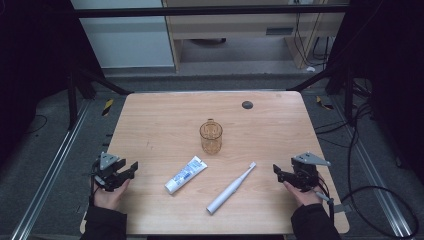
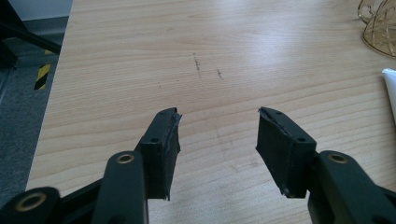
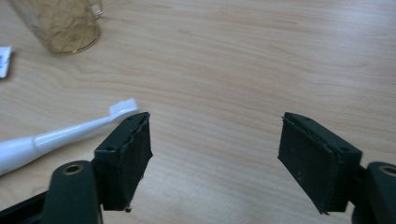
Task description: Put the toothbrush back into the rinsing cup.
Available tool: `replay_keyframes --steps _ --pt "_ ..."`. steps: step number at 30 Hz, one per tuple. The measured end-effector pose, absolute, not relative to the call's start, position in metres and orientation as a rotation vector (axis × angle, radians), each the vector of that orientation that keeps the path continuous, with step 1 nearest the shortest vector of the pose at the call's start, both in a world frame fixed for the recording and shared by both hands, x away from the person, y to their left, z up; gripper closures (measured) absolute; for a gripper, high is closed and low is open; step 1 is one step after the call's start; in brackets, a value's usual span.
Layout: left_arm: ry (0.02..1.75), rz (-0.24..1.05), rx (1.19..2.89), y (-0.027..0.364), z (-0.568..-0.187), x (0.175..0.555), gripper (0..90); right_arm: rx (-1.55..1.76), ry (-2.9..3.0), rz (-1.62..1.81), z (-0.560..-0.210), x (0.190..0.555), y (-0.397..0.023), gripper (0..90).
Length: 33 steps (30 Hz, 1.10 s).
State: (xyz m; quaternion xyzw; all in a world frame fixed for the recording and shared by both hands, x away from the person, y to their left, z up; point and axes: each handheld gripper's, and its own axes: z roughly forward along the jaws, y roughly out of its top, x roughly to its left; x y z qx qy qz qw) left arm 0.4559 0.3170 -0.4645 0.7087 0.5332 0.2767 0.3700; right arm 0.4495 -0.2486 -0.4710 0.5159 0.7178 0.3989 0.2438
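On the light wooden surface (image 1: 150,125), three things lie between the person's two hands. The left claw (image 1: 131,169) rests low at the near left edge, gripped by a hand in a dark sleeve; in the left gripper view its two black jaws stand apart with bare wood between them, clamped on nothing. The right claw (image 1: 278,173) sits at the near right side, pointing inward toward the middle; in the right gripper view its jaws are spread wide with nothing between them either. Nearest to the right claw is the white electric toothbrush (image 1: 231,188), lying flat and slanting, its bristled head toward the far right and its thick handle toward the near edge; in the right gripper view the brush head (image 3: 123,107) lies just beside the tip of that view's left jaw, apart from the pad. To the left of the toothbrush lies a white toothpaste tube with blue print (image 1: 185,174), also slanting, its cap at the near end, well apart from the left claw. Behind both, near the middle of the surface, stands an upright amber-tinted clear glass mug with a handle (image 1: 211,136). A small dark round disc (image 1: 247,105) sits farther back toward the far edge.
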Motion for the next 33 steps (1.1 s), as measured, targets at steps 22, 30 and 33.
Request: replay_keyframes --steps 22,30,33 --pt "1.363 0.675 1.859 0.313 -0.468 0.456 51.1 1.256 2.168 1.272 -0.452 0.430 -0.194 58.3" --pt "1.350 0.682 1.876 0.311 -0.469 0.456 49.3 1.195 2.267 1.285 -0.452 0.424 -0.163 73.0" --pt "1.348 0.683 1.880 0.310 -0.469 0.456 49.3 1.189 2.288 1.286 -0.453 0.423 -0.157 76.0"
